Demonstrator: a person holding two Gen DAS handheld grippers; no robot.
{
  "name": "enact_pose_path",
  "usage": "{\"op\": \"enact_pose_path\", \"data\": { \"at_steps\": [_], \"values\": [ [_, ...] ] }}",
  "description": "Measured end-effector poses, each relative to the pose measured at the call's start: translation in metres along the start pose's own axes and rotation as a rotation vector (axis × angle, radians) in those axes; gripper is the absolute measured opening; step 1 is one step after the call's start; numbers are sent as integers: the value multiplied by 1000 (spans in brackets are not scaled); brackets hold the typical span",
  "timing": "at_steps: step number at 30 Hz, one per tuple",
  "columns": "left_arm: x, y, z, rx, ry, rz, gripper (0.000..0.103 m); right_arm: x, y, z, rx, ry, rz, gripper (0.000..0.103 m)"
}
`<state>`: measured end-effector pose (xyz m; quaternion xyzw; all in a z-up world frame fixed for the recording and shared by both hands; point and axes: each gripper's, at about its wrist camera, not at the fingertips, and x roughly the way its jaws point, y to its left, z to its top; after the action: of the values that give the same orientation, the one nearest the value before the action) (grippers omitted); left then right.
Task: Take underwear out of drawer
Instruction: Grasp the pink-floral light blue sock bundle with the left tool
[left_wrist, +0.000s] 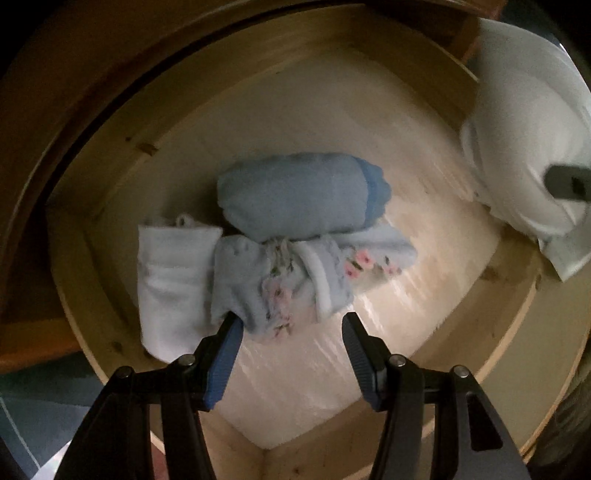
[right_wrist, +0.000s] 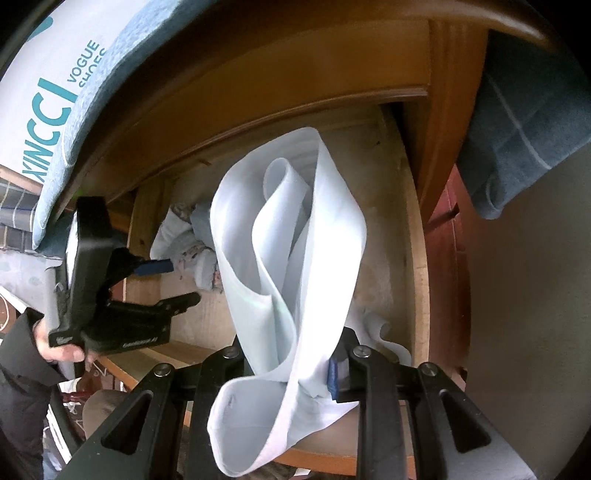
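Open wooden drawer (left_wrist: 122, 155), seen from above. The left claw (left_wrist: 291, 325) points straight down with its jaws apart and nothing between them, just above a floral light-blue underwear bundle (left_wrist: 280, 280). Beside this lie a rolled blue piece (left_wrist: 295, 195) and a folded white piece (left_wrist: 170, 280). The right claw (right_wrist: 291, 354) is clamped on a pale white garment (right_wrist: 291, 229), held above the drawer's right end.
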<state>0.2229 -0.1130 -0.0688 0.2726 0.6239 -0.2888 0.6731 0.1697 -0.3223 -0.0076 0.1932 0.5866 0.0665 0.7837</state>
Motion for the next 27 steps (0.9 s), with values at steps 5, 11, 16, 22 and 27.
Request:
{"op": "enact_pose_path", "data": {
  "at_steps": [5,11,16,22,27],
  "values": [
    [12,-6,13,23,35,47,56,-1,-4,1,5,-3,9,24],
    [23,-17,20,30,82,83,23,-1,-7,1,4,2,16,25],
    [15,-12,16,-29,89,96,15,-3,-7,-1,8,-7,13,25],
    [-3,6,4,-138,80,37,14,-6,-5,-3,1,-13,3,25],
    [-19,15,-8,-224,53,-26,13,-7,-4,-4,3,-14,5,25]
  ]
}}
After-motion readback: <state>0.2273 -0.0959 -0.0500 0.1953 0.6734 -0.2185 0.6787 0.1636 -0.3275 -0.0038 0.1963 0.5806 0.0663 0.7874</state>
